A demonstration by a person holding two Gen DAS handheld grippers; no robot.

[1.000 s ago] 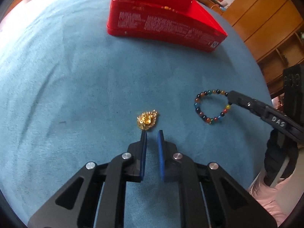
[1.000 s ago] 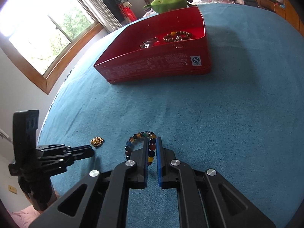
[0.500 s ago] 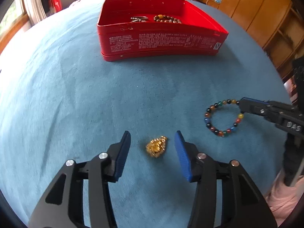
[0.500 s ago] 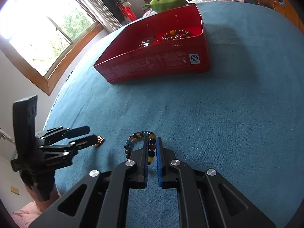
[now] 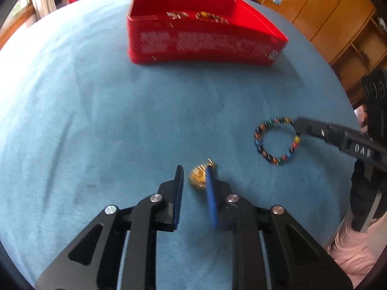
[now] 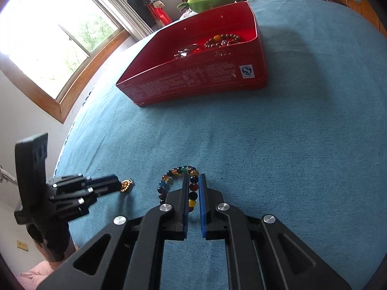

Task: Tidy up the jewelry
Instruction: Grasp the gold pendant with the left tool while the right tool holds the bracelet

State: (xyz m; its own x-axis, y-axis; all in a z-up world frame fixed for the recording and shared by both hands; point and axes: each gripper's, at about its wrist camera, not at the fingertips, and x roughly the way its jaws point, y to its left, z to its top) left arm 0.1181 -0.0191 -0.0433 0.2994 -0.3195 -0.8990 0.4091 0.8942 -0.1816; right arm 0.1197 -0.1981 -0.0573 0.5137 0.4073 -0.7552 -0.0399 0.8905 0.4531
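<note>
Left wrist view shows the left gripper (image 5: 193, 169) closing its jaws around a small gold pendant (image 5: 198, 176) that lies on the blue cloth (image 5: 96, 120); the pendant sits between the blue pads, against the right one, with clear space on the other side, so it is not yet pinched. It is a lumpy, shiny gold piece, its long axis running up toward the right, a small loop at the far end. To the right lies a round bracelet (image 5: 275, 140) of mixed orange, blue, green and dark beads, flat on the cloth. The right gripper (image 6: 193, 181) is clamped on the bracelet's near-right side, beads showing between its pads. A red tin (image 6: 205, 72) stands farther back, with a brown bead bracelet (image 6: 222, 41) and a silvery piece (image 6: 185, 50) inside.
</note>
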